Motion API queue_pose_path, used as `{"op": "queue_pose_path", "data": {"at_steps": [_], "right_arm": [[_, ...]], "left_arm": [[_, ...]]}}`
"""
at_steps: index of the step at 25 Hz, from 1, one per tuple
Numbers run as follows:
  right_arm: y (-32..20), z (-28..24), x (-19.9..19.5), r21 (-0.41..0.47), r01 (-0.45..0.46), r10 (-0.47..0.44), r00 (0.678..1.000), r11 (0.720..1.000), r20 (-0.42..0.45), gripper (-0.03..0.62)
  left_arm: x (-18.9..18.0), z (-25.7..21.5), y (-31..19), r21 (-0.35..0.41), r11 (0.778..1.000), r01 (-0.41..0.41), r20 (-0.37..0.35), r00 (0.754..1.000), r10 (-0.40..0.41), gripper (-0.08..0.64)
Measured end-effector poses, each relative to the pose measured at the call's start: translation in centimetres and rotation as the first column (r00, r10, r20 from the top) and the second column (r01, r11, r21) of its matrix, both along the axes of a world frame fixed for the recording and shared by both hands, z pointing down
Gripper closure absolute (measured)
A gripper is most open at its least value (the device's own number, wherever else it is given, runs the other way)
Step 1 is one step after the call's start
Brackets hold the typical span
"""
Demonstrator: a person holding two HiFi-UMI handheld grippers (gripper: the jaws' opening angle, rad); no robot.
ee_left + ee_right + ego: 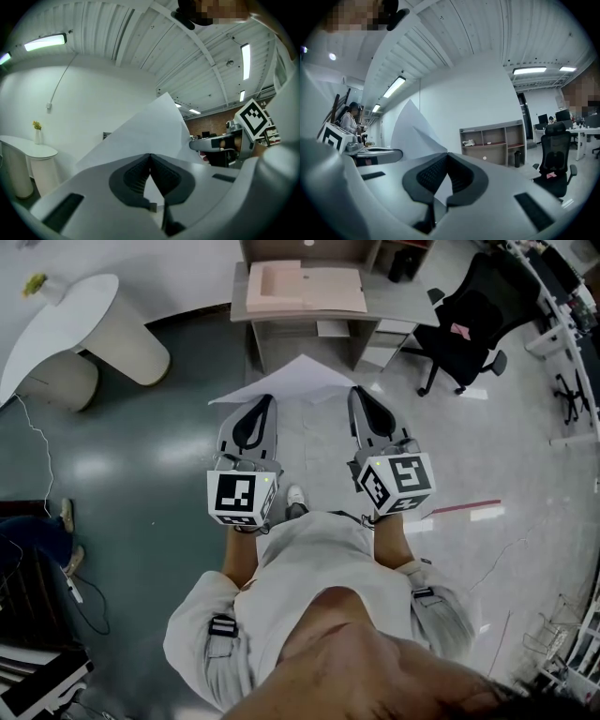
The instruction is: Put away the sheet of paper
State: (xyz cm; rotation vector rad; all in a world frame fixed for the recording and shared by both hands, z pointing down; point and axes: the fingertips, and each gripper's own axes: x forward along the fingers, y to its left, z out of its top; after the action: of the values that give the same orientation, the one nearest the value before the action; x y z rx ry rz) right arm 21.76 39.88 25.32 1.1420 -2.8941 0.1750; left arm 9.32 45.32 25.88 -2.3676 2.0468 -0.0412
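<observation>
- Holding sheet of paper (298,379): in the air, humped up in the middle. Left tongs (265,399) clamped on its near-left edge, right tongs (357,392) clamped on near-right.
- Step, judged: keep both tongs level and evenly spaced, no pull apart (tear risk). Head for grey surface (384,298) at far centre; pink tray (305,287) is prob. the dest.
- Around: office chair (467,324) far right, white rounded surface (66,324) far left, cable (42,451) on floor left; none betw. sheet & grey surface.

We see matt paper (291,381) in the smooth plastic left tool (265,401) and right tool (359,394), glossy floor (159,460) beneath them.
</observation>
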Motion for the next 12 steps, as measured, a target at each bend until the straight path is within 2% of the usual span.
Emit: {"op": "queue_pose_path", "data": {"at_steps": [12], "right_arm": [[-3.8,0.9,-3.0,-0.020,-0.047,0.047,0.999,0.999,-0.011,0.574]], "left_arm": [[-3.3,0.9,-4.3,-0.023,0.999,-0.033,-0.002,0.999,0.033,0.541]]}}
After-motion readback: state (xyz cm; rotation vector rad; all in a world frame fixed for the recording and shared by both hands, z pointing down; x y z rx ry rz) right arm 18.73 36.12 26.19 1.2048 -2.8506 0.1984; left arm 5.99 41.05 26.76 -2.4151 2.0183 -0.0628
